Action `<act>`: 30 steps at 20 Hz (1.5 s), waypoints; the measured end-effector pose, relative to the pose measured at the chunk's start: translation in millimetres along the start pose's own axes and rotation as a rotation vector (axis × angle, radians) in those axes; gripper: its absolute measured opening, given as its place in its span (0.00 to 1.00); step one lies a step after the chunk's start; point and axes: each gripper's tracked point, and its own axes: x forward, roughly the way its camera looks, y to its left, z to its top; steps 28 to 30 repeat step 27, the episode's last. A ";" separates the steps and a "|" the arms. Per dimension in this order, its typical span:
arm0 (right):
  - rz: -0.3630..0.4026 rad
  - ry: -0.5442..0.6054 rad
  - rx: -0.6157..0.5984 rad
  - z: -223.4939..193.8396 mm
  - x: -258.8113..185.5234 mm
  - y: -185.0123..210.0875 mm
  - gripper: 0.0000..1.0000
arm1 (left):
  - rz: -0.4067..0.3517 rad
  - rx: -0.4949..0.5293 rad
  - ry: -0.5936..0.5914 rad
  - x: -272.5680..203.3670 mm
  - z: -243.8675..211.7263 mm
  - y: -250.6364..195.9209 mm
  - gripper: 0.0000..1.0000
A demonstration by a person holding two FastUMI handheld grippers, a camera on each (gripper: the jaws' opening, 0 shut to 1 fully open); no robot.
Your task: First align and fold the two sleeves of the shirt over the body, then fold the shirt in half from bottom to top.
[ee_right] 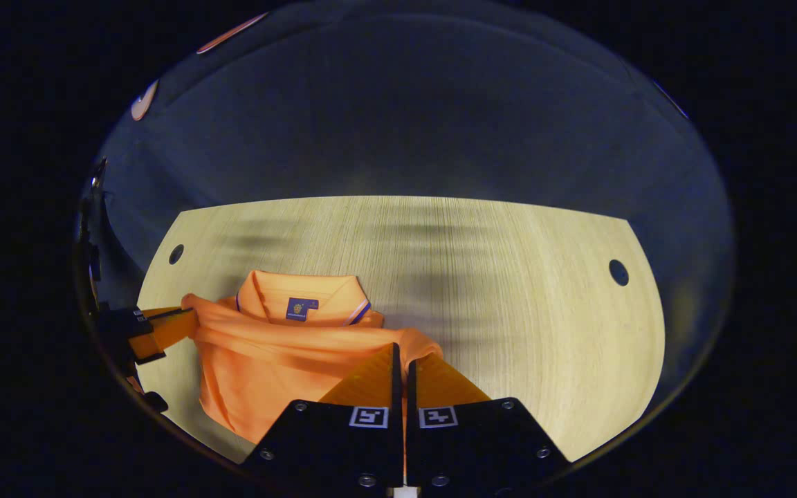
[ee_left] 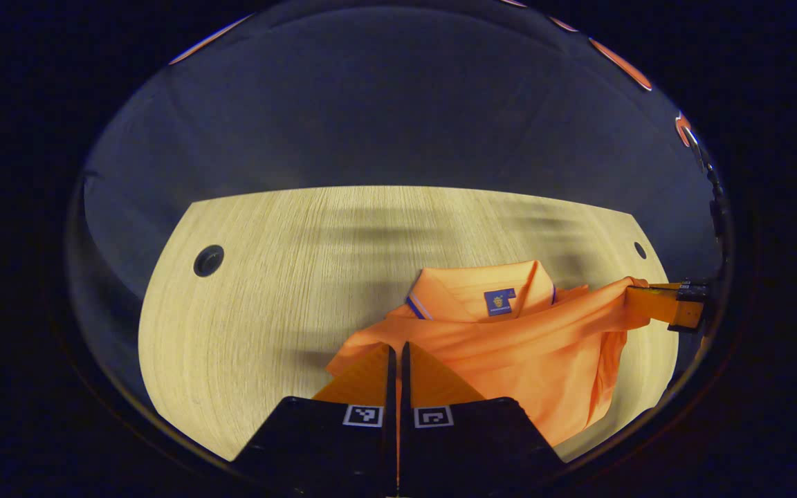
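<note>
My left gripper and right gripper each pinch the orange shirt's lower edge, lifted above the wooden counter; the shirt's long axis runs away from me, collar pointing toward the far wall.

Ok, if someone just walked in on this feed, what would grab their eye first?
The orange polo shirt, lifted and stretched across the near part of the pale wooden table, its collar pointing away. Each claw is shut on a corner of it: the left claw at the bottom of the left gripper view, the right claw at the bottom of the right gripper view. Behind the table hangs the dark booth wall.
</note>
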 end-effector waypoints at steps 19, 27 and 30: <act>0.001 -0.279 0.088 39.1 -124.3 -13.3 1.00 | 0.066 0.015 -0.345 -139.6 64.3 2.4 1.00; 0.038 -0.525 0.076 49.8 -248.1 -11.1 1.00 | 0.026 0.042 -0.647 -295.4 98.1 -34.2 0.99; 0.038 -0.525 0.076 49.8 -248.1 -11.1 1.00 | 0.026 0.042 -0.647 -295.4 98.1 -34.2 0.99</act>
